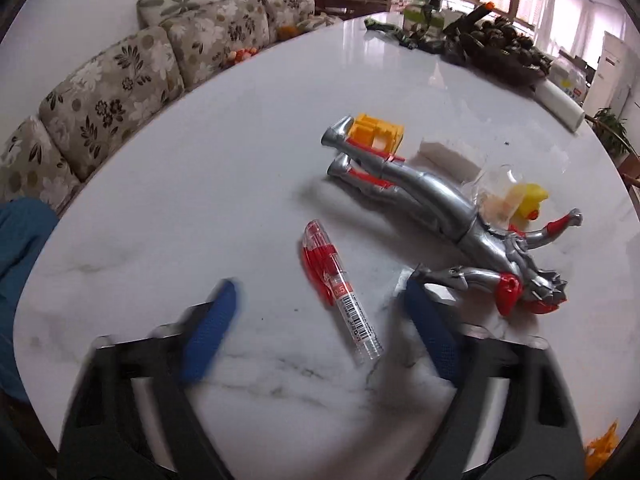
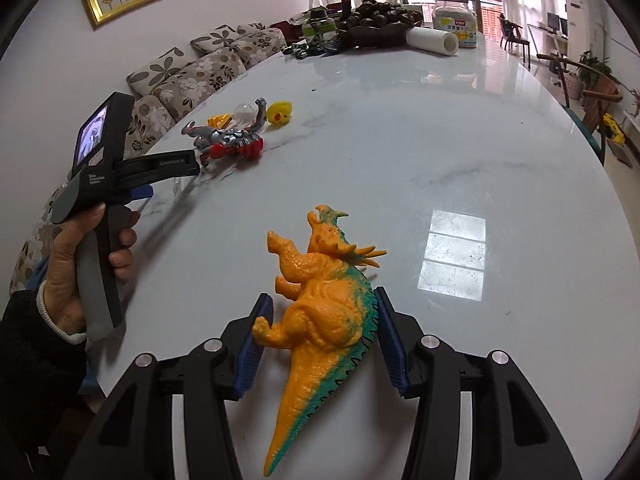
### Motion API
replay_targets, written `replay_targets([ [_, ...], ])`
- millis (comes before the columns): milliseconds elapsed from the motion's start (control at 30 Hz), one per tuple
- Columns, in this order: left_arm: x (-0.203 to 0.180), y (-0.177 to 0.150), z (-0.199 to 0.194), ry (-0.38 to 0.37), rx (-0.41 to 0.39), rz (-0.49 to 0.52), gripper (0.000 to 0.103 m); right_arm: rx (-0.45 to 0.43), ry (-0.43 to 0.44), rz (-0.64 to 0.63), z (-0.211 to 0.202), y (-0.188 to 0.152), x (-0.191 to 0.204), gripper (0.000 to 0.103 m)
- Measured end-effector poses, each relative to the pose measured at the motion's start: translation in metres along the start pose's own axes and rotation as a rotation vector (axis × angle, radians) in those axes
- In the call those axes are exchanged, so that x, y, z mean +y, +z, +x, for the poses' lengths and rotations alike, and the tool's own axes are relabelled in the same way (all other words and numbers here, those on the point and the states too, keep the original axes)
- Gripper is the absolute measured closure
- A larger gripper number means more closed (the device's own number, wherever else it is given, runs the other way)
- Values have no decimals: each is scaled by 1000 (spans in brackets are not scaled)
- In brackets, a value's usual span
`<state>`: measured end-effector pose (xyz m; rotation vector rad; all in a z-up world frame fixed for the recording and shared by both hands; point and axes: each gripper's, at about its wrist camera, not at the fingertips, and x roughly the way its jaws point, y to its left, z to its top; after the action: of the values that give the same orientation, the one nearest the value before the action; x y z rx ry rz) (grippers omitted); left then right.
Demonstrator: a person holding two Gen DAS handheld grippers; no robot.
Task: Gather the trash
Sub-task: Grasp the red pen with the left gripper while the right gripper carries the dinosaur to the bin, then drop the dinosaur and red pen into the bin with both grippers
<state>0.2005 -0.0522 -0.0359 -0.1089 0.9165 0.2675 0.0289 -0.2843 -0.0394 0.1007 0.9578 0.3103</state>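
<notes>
On a long white marble-look tabletop (image 1: 200, 184), a clear plastic refill tube with a red cap end and a barcode label (image 1: 344, 292) lies flat on the stone. The left tongs (image 1: 320, 300) hover above it, their blue ridged pads about half spread, one on each side of the tube and clear of it, gripping nothing. Just beyond the tube a silver and red plastic action figure (image 1: 452, 224) lies stretched out; its near hand is just beside the right-hand pad. A small yellow plastic block (image 1: 376, 132) sits by the figure's feet, and a yellow rubber duck (image 1: 528, 200) with a scrap of clear wrapping sits behind its shoulder.

Nearer the other edge, the right tongs (image 2: 324, 320) hold an orange rubber dinosaur with a green spiny back (image 2: 324, 300). Both blue pads press against its body, belly side and back side, and the tail points toward the camera. A person's left hand (image 2: 76, 264), in a dark sleeve with a white cuff, grips the handle of the left tool. A floral-cushioned sofa (image 1: 108, 100) runs along the tabletop's far side.
</notes>
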Motion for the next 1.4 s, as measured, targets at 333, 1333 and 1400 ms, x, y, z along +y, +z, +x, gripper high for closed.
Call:
replay_targets([
  [333, 36, -70, -68, -162, -71, 105, 90, -40, 11, -3, -14, -28, 32, 53],
  [1333, 113, -329, 6, -414, 411, 624, 24, 394, 185, -169, 68, -227, 121, 30],
  [1400, 121, -320, 6, -441, 398, 575, 24, 364, 218, -174, 51, -221, 120, 30],
])
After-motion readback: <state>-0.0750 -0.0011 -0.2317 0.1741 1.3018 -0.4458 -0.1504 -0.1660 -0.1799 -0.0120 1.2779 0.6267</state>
